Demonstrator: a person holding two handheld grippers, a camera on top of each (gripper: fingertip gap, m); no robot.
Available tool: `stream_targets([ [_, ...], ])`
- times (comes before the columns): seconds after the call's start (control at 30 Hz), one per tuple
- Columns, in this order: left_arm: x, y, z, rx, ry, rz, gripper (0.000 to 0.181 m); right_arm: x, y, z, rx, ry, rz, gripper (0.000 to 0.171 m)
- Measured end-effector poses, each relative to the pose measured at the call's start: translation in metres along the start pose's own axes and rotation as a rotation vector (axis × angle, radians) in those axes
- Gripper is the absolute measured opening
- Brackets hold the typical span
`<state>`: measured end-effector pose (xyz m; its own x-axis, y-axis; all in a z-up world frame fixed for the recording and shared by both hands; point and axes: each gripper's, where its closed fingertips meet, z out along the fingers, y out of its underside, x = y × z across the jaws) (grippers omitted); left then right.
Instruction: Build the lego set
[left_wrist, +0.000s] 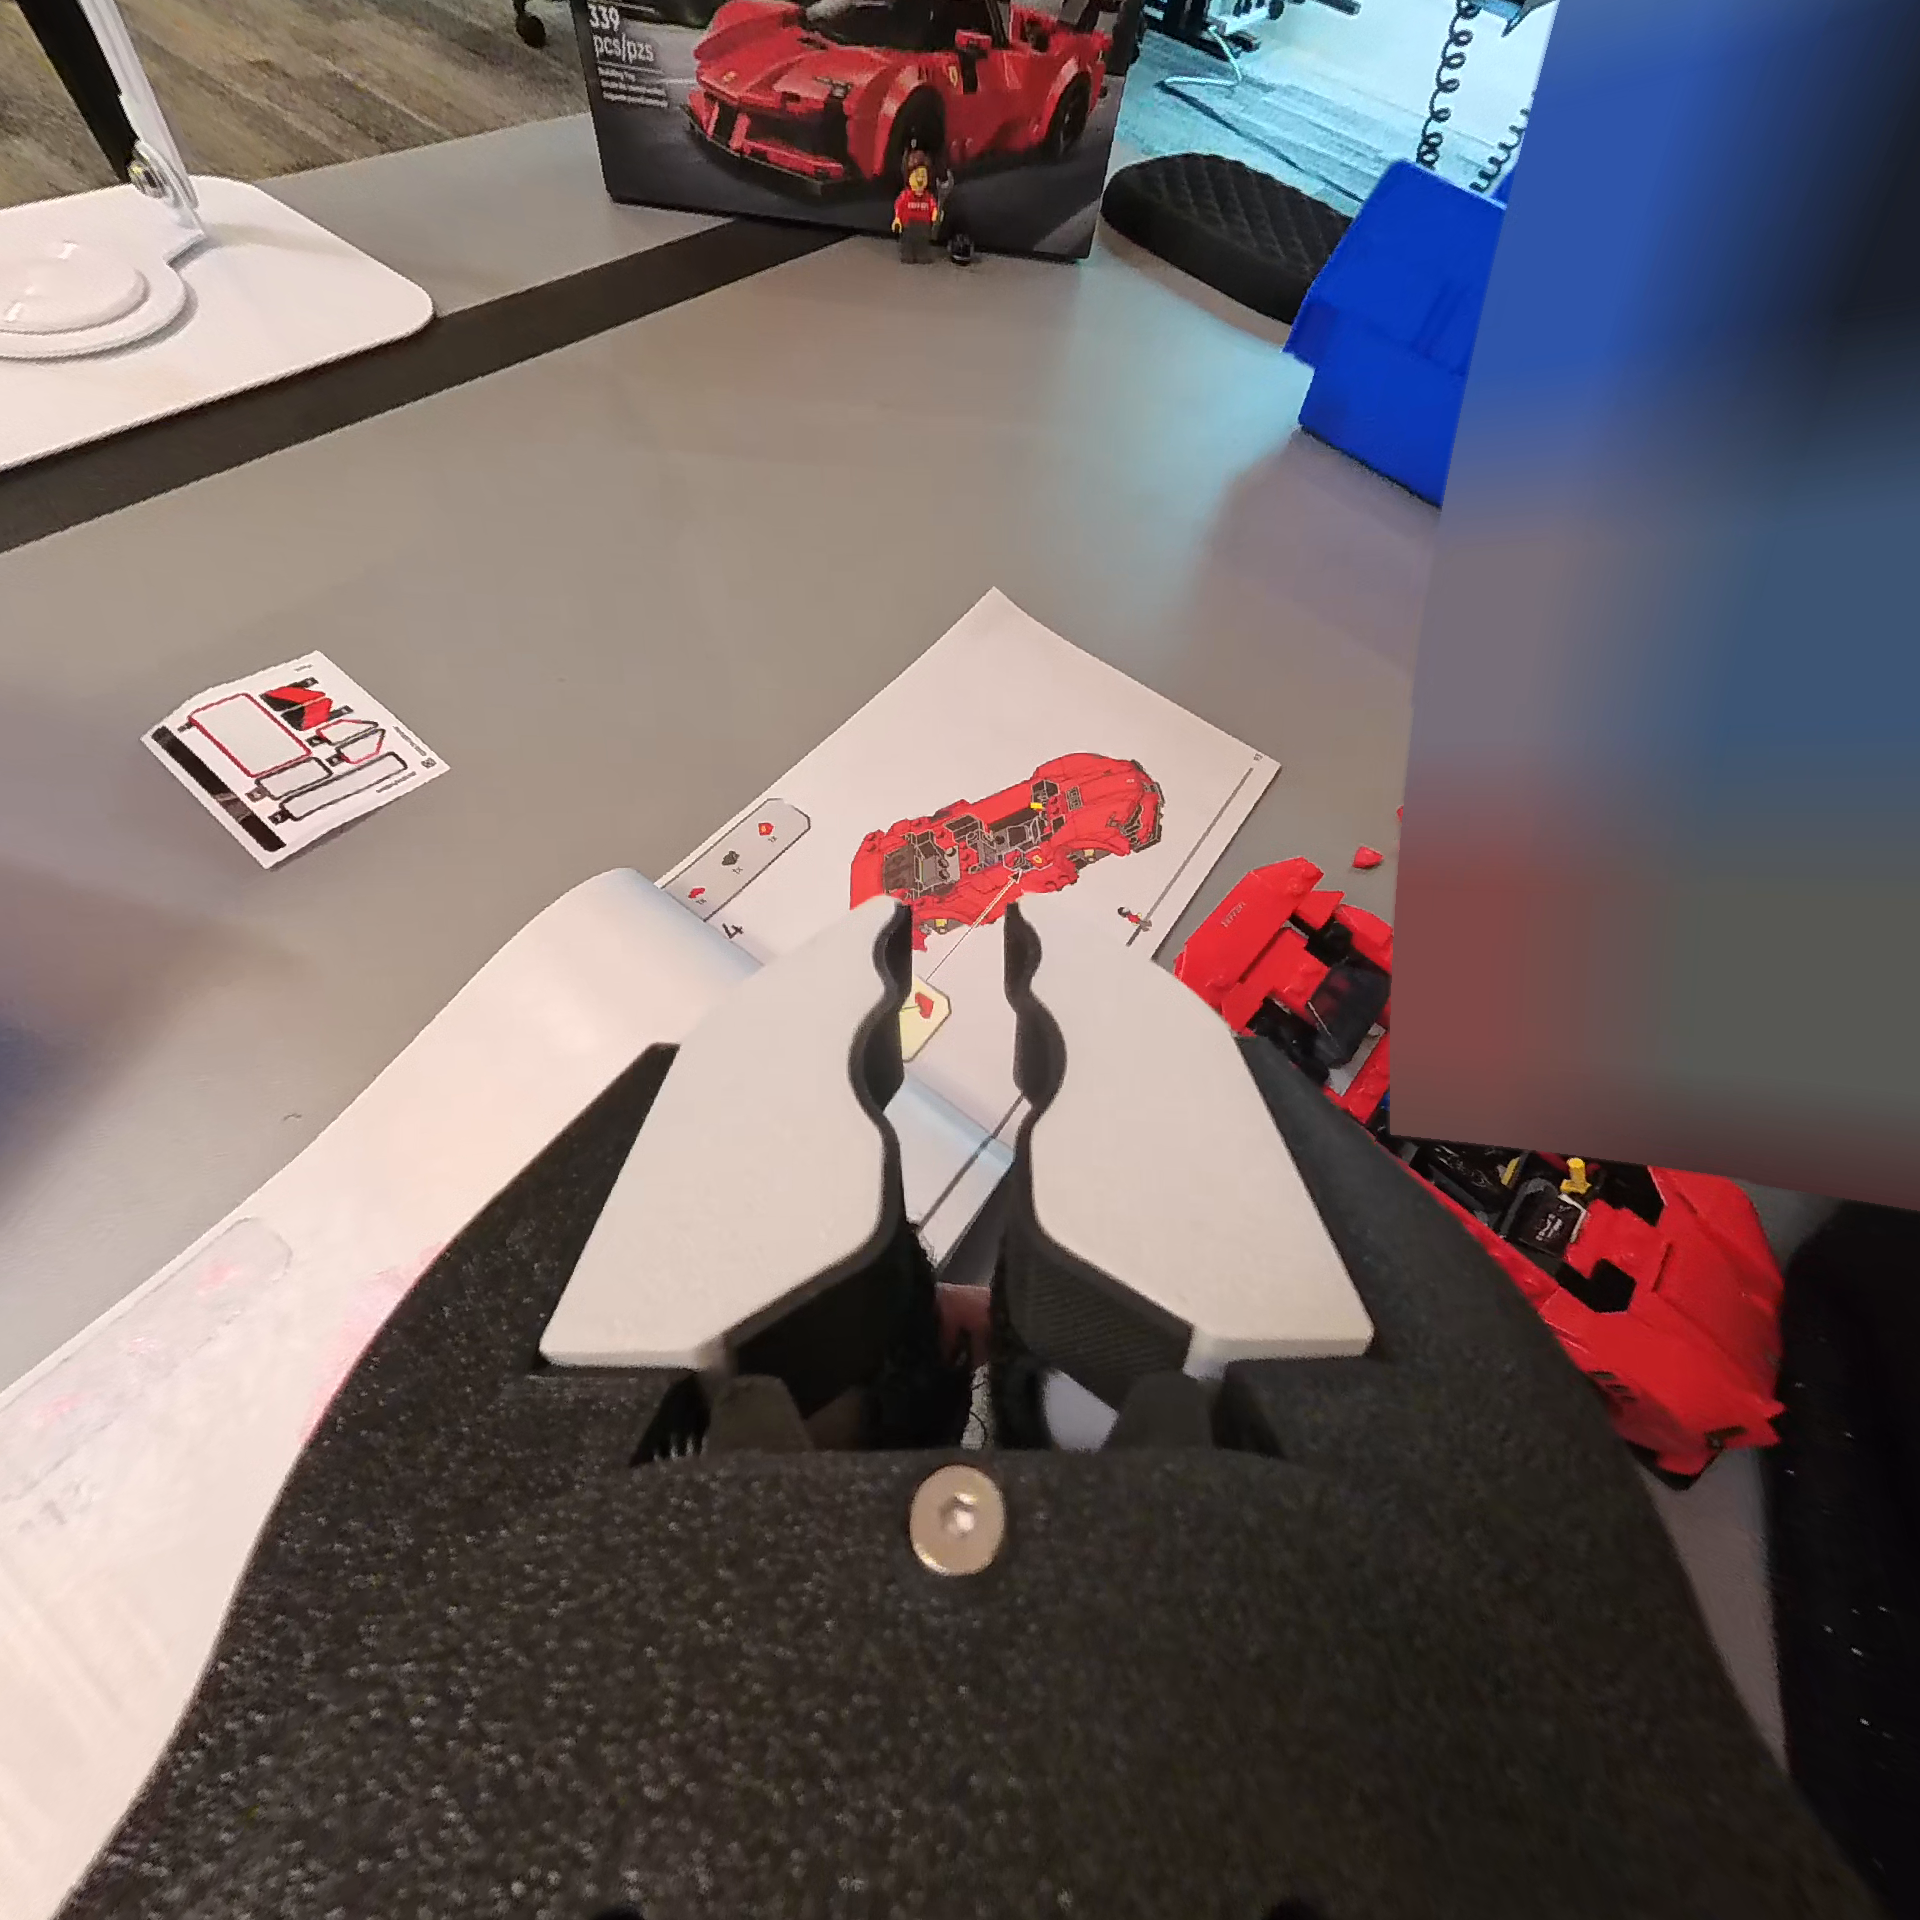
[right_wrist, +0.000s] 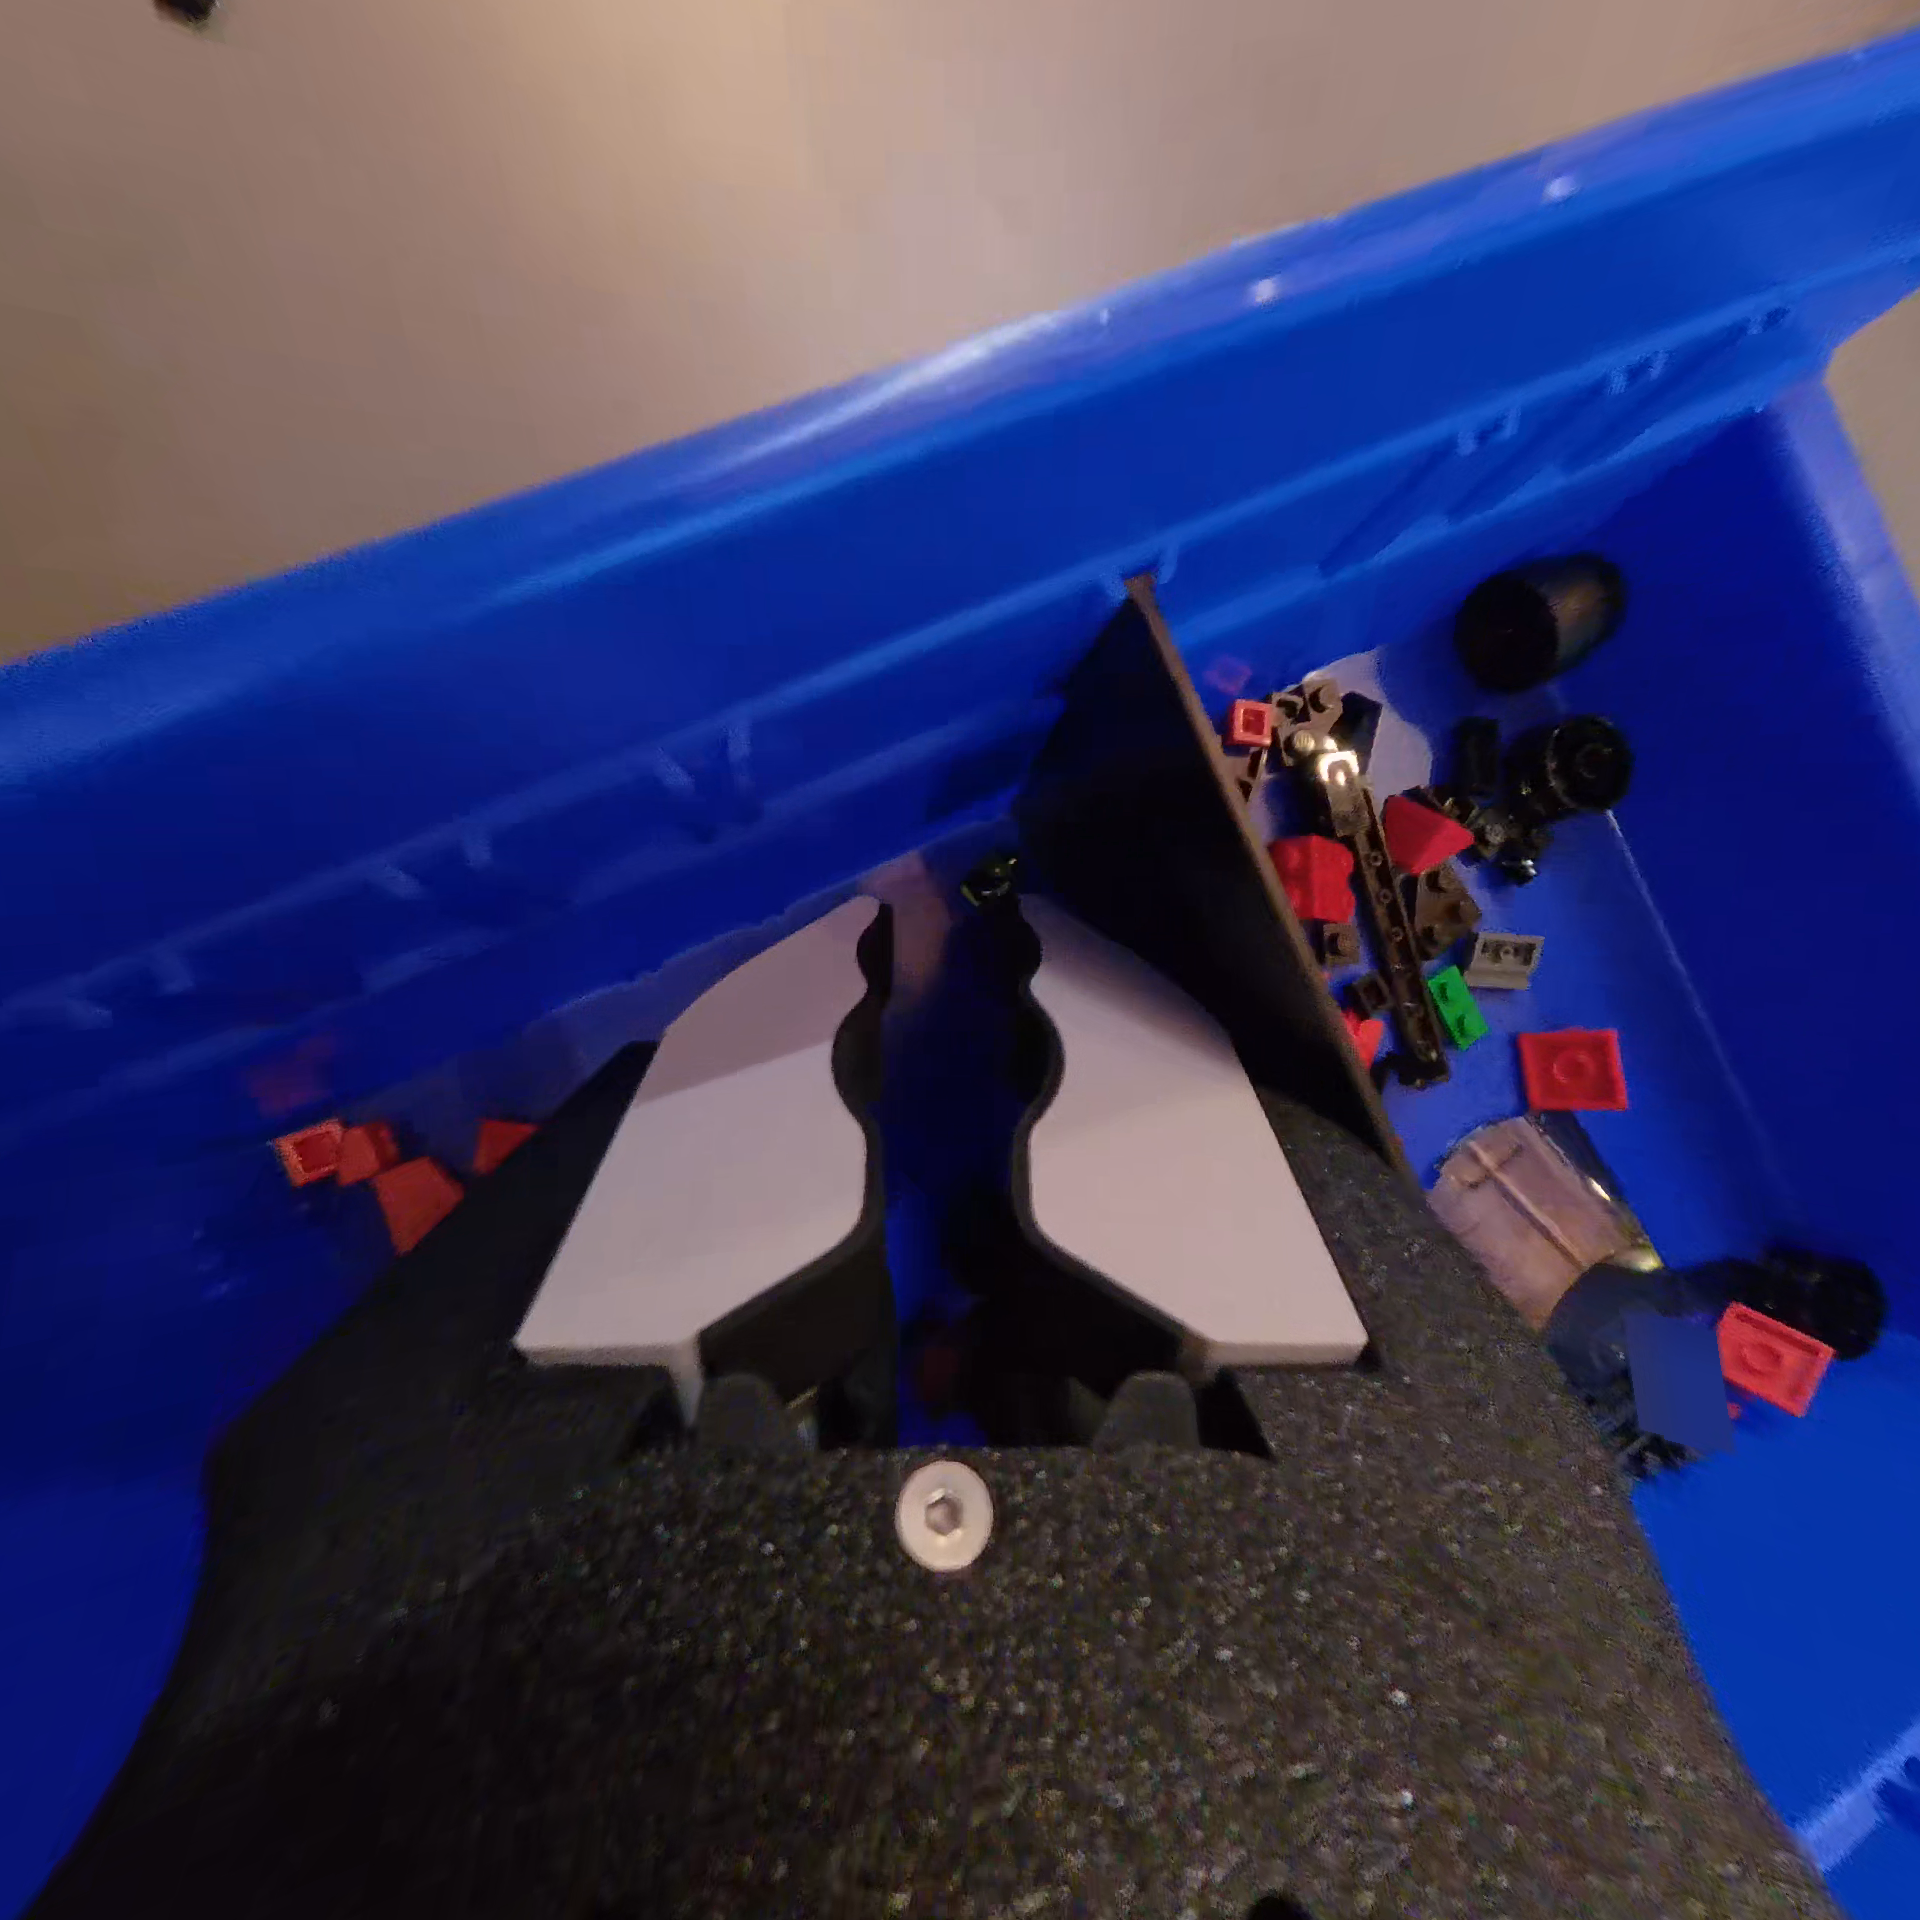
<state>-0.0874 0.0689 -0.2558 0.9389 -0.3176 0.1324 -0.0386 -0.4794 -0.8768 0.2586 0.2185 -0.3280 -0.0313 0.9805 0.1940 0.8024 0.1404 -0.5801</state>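
Observation:
In the left wrist view my left gripper (left_wrist: 954, 916) is open and empty, hovering over the open instruction booklet (left_wrist: 1049, 727) on the grey table. The partly built red lego car (left_wrist: 1621, 1309) lies just right of it, with a second red section (left_wrist: 1288, 935) beside the booklet. In the right wrist view my right gripper (right_wrist: 954, 914) is open, reaching down inside the blue bin (right_wrist: 727, 644). A small black piece (right_wrist: 987, 881) lies just beyond its fingertips, not gripped. Small red pieces (right_wrist: 364, 1164) lie to its left.
A black divider (right_wrist: 1174, 862) splits the bin; right of it lie several red, black, grey and green pieces (right_wrist: 1392, 894) and black wheels (right_wrist: 1538, 634). On the table are a sticker sheet (left_wrist: 296, 753), the set's box (left_wrist: 852, 104), a minifigure (left_wrist: 916, 213) and a white stand base (left_wrist: 156, 301). My right fingertips sit around 40 cm from my left ones. My left gripper is the nearer one to the partly built red lego car (left_wrist: 1621, 1309): about 15 cm, against 35 cm.

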Motion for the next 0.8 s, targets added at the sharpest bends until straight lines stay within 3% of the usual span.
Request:
stream_targets([
  [0.33, 0.003, 0.002, 0.002, -0.008, 0.016, -0.002, 0.017, -0.004, 0.003, -0.001, -0.049, -0.102, 0.162, 0.005],
  [0.57, 0.001, 0.001, 0.003, 0.001, 0.015, -0.001, 0.016, 0.005, 0.004, -0.008, -0.063, 0.011, 0.788, 0.01],
  [0.7, 0.002, 0.003, 0.008, 0.023, 0.036, -0.02, 0.016, 0.007, -0.007, -0.008, -0.026, -0.015, 1.05, 0.015],
  [0.8, 0.004, 0.005, 0.01, 0.022, 0.052, -0.017, 0.016, -0.006, -0.019, -0.009, -0.028, -0.163, 0.86, 0.01],
])
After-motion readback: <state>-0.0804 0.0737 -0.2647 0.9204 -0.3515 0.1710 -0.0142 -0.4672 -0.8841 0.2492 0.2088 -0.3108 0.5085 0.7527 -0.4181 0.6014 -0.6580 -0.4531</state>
